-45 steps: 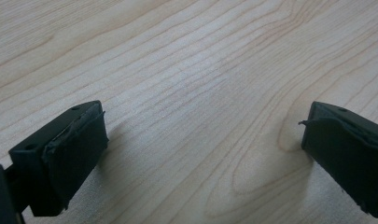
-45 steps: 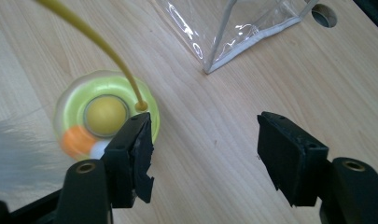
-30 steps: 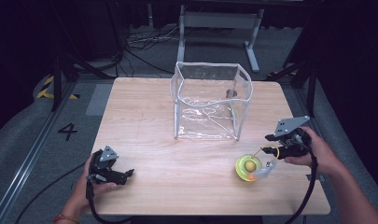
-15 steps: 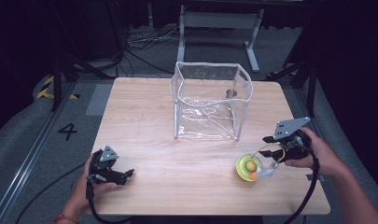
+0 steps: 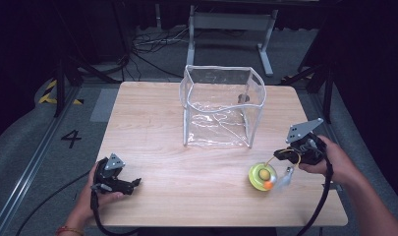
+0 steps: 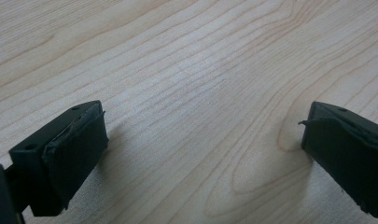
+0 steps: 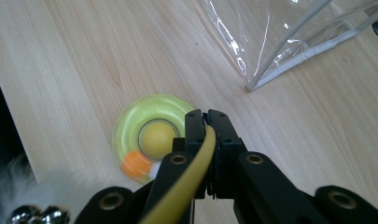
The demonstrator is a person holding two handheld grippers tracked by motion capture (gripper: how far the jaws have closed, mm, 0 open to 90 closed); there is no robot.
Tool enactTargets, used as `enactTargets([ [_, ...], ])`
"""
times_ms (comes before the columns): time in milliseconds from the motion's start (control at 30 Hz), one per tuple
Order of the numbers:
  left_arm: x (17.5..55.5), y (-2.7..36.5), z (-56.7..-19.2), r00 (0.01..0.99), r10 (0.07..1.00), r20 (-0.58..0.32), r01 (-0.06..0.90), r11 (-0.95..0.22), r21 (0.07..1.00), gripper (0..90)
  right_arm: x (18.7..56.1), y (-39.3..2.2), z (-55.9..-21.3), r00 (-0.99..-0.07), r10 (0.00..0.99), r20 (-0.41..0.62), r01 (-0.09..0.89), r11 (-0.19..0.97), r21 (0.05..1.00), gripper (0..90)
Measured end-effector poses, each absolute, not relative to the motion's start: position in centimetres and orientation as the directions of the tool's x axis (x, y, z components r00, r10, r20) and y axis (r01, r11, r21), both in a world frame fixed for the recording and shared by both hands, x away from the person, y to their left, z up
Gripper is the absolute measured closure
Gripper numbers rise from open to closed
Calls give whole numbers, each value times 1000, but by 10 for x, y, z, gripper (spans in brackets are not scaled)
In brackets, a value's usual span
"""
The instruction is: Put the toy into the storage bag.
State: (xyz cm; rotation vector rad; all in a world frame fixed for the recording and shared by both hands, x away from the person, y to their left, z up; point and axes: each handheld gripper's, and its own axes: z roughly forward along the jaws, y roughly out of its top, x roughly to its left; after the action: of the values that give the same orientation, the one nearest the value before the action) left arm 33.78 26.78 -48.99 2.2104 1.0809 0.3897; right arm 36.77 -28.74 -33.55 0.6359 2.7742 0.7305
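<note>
A yellow-green ring toy (image 5: 256,181) with a yellow ball and an orange ball in it lies on the table near the right front; the right gripper view has the ring (image 7: 130,122) just beyond the jaws. A thin yellow rod (image 7: 201,151) runs from the toy, and my right gripper (image 5: 281,154) (image 7: 206,116) has just been closing and is now shut on it. A white feather (image 5: 286,178) and small bells (image 7: 35,214) hang by the ring. My left gripper (image 5: 130,184) (image 6: 203,140) rests at the left front, open over bare wood.
A clear plastic bag (image 5: 221,105) stands open-topped at the table's middle back; its near corner (image 7: 289,42) lies close beyond the ring. The wooden table (image 5: 157,123) ends just right of my right hand. Cables lie on the floor behind.
My right gripper's jaws have shut on the yellow rod; the hand shifted only slightly. The feather now hangs blurred beside the ring. My left gripper has not moved.
</note>
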Motion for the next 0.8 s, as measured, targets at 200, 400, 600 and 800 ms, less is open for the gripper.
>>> enactTargets([
  [200,337,268,-490,616,788,-13,599,-457,658,6,364,-283,-332,-893,441,-92,346,803,485,881],
  [400,338,268,-490,616,787,-12,598,-458,658,5,362,-278,-325,-892,432,-132,331,824,460,882],
  [600,338,268,-490,616,787,-12,598,-458,658,5,365,-279,-314,-880,447,-159,334,823,460,883],
  [800,338,268,-490,616,787,-12,598,-458,658,5,369,-280,-300,-875,455,-164,330,810,485,885],
])
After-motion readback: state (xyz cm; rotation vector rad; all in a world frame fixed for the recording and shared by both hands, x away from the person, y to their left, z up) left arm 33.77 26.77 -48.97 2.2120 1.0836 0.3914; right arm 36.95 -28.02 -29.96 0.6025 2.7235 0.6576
